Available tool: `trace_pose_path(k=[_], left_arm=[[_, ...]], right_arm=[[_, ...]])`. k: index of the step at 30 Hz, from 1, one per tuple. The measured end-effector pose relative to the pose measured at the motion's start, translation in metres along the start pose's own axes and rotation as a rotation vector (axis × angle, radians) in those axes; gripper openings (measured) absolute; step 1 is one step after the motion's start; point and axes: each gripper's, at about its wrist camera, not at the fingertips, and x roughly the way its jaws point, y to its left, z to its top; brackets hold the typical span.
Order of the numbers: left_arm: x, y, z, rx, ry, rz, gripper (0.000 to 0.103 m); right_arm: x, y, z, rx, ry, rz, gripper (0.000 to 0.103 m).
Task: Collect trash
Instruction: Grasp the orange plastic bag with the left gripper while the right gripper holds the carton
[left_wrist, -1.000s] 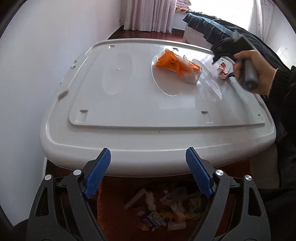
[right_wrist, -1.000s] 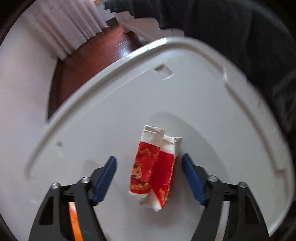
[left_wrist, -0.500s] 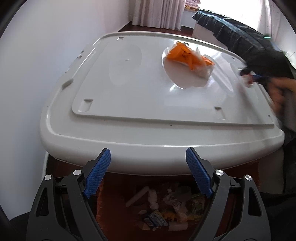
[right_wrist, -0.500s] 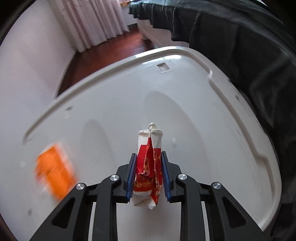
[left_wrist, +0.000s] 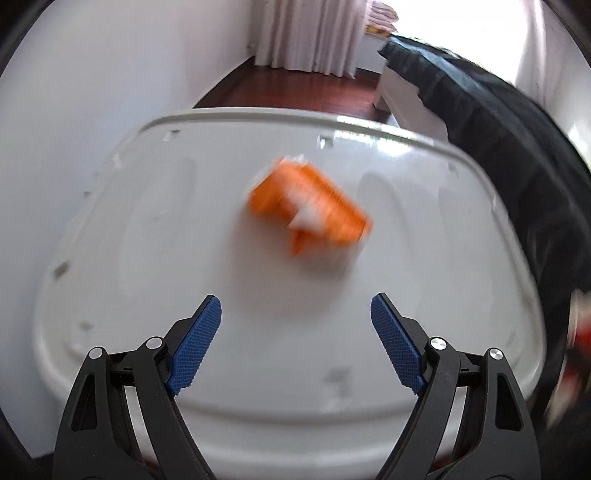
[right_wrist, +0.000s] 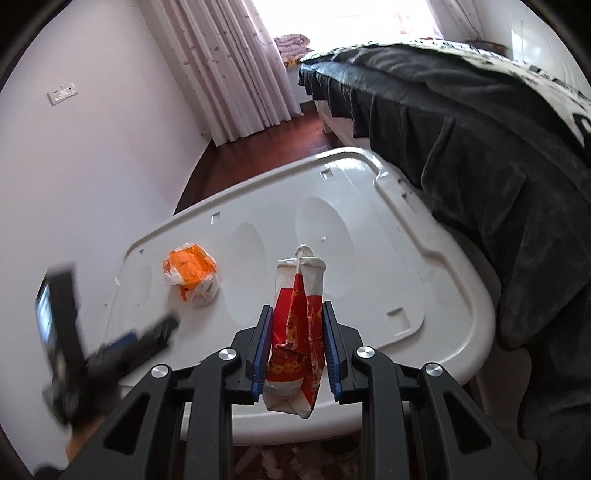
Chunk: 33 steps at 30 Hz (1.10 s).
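An orange and clear plastic wrapper (left_wrist: 308, 210) lies on the white plastic lid (left_wrist: 147, 258), blurred in the left wrist view; it also shows in the right wrist view (right_wrist: 190, 273). My left gripper (left_wrist: 295, 314) is open and empty, over the lid, short of the wrapper. My right gripper (right_wrist: 295, 328) is shut on a red and white paper packet (right_wrist: 297, 328) and holds it lifted above the lid's (right_wrist: 369, 258) near edge. The packet shows as a red blur at the right edge of the left wrist view (left_wrist: 576, 354).
A bed with a dark blanket (right_wrist: 480, 129) stands right of the lid. A white wall (right_wrist: 92, 166) runs along the left. Curtains (right_wrist: 236, 66) hang at the back over dark wood floor (right_wrist: 258, 144). The left gripper appears blurred at lower left in the right wrist view (right_wrist: 110, 350).
My right gripper closed on the red packet and lifted it back off the lid. My left gripper moved forward over the lid toward the orange wrapper, staying open.
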Motion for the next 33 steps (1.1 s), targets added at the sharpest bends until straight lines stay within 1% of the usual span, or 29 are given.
trace_pose_path(k=[2, 4, 6, 7, 9, 11, 13, 15, 16, 17, 19, 20, 24, 27, 29, 33], left_arm=[[0.010, -0.007, 0.018, -0.051, -0.011, 0.003, 0.081], [0.021, -0.015, 0.032, -0.070, -0.024, 0.027, 0.081], [0.034, -0.018, 0.042, -0.090, -0.020, 0.049, 0.081], [0.041, -0.018, 0.046, -0.108, -0.012, 0.052, 0.081], [0.061, -0.013, 0.053, -0.156, 0.016, 0.057, 0.081], [0.079, -0.010, 0.060, -0.184, 0.041, 0.077, 0.081], [0.095, -0.012, 0.065, -0.181, 0.067, 0.107, 0.081], [0.109, -0.013, 0.066, -0.149, 0.088, 0.152, 0.081], [0.107, -0.015, 0.065, -0.133, 0.056, 0.145, 0.070], [0.104, -0.016, 0.063, -0.105, 0.025, 0.131, 0.065], [0.101, -0.020, 0.059, -0.057, 0.000, 0.111, 0.052], [0.099, -0.021, 0.056, -0.031, -0.011, 0.099, 0.048], [0.094, -0.016, 0.051, 0.020, -0.031, 0.061, 0.039], [0.092, -0.013, 0.049, 0.067, -0.041, 0.049, 0.034], [0.091, -0.012, 0.049, 0.113, -0.044, 0.082, 0.030], [0.086, -0.011, 0.048, 0.172, -0.029, 0.139, 0.026]], right_arm=[[0.004, -0.006, 0.005, 0.005, -0.002, 0.008, 0.026], [0.004, -0.008, 0.006, 0.006, 0.011, 0.020, 0.026], [0.004, -0.009, 0.006, 0.014, 0.022, 0.041, 0.026], [0.003, -0.009, 0.007, 0.021, 0.027, 0.061, 0.026], [0.001, -0.009, 0.007, 0.020, 0.026, 0.070, 0.026], [0.001, -0.008, 0.009, 0.021, 0.026, 0.079, 0.026], [0.003, -0.006, 0.010, 0.022, 0.034, 0.091, 0.026], [0.005, -0.004, 0.008, 0.017, 0.046, 0.095, 0.026], [0.008, -0.002, 0.007, 0.017, 0.059, 0.100, 0.026], [0.009, -0.002, 0.007, 0.017, 0.065, 0.102, 0.026], [0.013, -0.003, 0.007, 0.025, 0.074, 0.094, 0.026], [0.014, -0.004, 0.008, 0.030, 0.076, 0.091, 0.026], [0.020, -0.007, 0.008, 0.051, 0.092, 0.085, 0.026], [0.024, -0.008, 0.008, 0.061, 0.100, 0.079, 0.026], [0.025, -0.009, 0.009, 0.064, 0.103, 0.072, 0.026], [0.028, -0.013, 0.011, 0.079, 0.101, 0.053, 0.026]])
